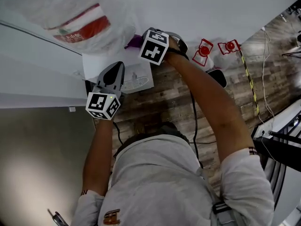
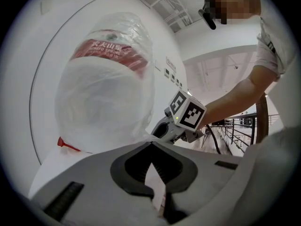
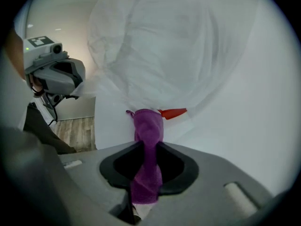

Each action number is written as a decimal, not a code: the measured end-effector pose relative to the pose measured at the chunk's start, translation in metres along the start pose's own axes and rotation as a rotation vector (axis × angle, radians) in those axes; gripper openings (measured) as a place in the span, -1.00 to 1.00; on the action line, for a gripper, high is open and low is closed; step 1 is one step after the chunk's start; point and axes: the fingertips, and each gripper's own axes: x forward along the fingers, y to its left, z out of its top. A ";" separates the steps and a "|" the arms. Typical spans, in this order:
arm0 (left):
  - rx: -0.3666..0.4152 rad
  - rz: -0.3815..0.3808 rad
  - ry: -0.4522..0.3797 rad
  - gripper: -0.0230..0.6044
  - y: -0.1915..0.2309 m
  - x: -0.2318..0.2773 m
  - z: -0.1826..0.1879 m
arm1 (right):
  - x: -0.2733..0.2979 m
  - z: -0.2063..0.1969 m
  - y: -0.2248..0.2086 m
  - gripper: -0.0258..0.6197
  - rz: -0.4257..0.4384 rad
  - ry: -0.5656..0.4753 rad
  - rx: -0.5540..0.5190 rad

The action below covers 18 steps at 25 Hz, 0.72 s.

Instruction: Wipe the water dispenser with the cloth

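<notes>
Purple cloth [image 1: 135, 41]: head view, upper centre, bunched at the tip of the right tongs [image 1: 143, 37], against the white water dispenser [image 1: 96, 62] under the bottle [image 1: 80, 13]
Bottle: upper left, wrapped in clear plastic, red label
Left tongs [image 1: 116, 68]: left of centre, over the dispenser front, apart from the cloth
Floor [image 1: 164, 102]: wood planks, centre

Left gripper view, left tongs [image 2: 150, 145]: tips together, nothing seen between them, pointing at the bottle's base
Right tongs [image 2: 160, 130]: right of centre, near the bottle

Right gripper view, right tongs [image 3: 146, 147]: clamped on the cloth [image 3: 146, 135], which sticks up past the tips
Cloth top: close to the dispenser, by a red tie [image 3: 173, 111] on the plastic
Left tongs [image 3: 81, 86]: left edge
</notes>
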 end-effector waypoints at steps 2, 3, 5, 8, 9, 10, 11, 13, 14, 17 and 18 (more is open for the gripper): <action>0.001 0.026 0.001 -0.93 0.000 0.003 0.000 | 0.002 -0.002 -0.008 -0.64 0.011 -0.002 -0.016; 0.000 0.038 0.001 -0.93 0.000 0.003 0.001 | 0.004 -0.002 -0.011 -0.64 0.016 -0.003 -0.024; -0.002 0.059 -0.003 -0.93 0.001 0.002 0.002 | 0.007 -0.002 -0.016 -0.64 0.022 -0.004 -0.038; -0.008 0.086 -0.009 -0.93 0.000 -0.001 0.005 | 0.010 0.001 -0.022 -0.64 0.027 -0.011 -0.048; -0.008 0.095 -0.010 -0.93 -0.001 -0.001 0.006 | 0.011 0.001 -0.025 -0.64 0.028 -0.012 -0.049; -0.008 0.102 -0.011 -0.93 -0.002 -0.002 0.007 | 0.012 0.002 -0.028 -0.64 0.028 -0.012 -0.051; -0.007 0.108 -0.011 -0.93 -0.002 -0.002 0.008 | 0.013 0.002 -0.031 -0.64 0.025 -0.011 -0.053; -0.004 0.118 -0.014 -0.93 -0.001 -0.004 0.009 | 0.015 0.003 -0.039 -0.64 0.015 -0.005 -0.057; -0.001 0.123 -0.015 -0.93 0.000 -0.004 0.009 | 0.017 0.002 -0.044 -0.64 0.007 0.000 -0.056; 0.003 0.137 -0.013 -0.93 0.002 -0.007 0.009 | 0.018 -0.002 -0.062 -0.64 -0.024 0.018 -0.034; 0.002 0.141 -0.012 -0.93 0.003 -0.007 0.009 | 0.021 -0.002 -0.065 -0.64 -0.021 0.014 -0.026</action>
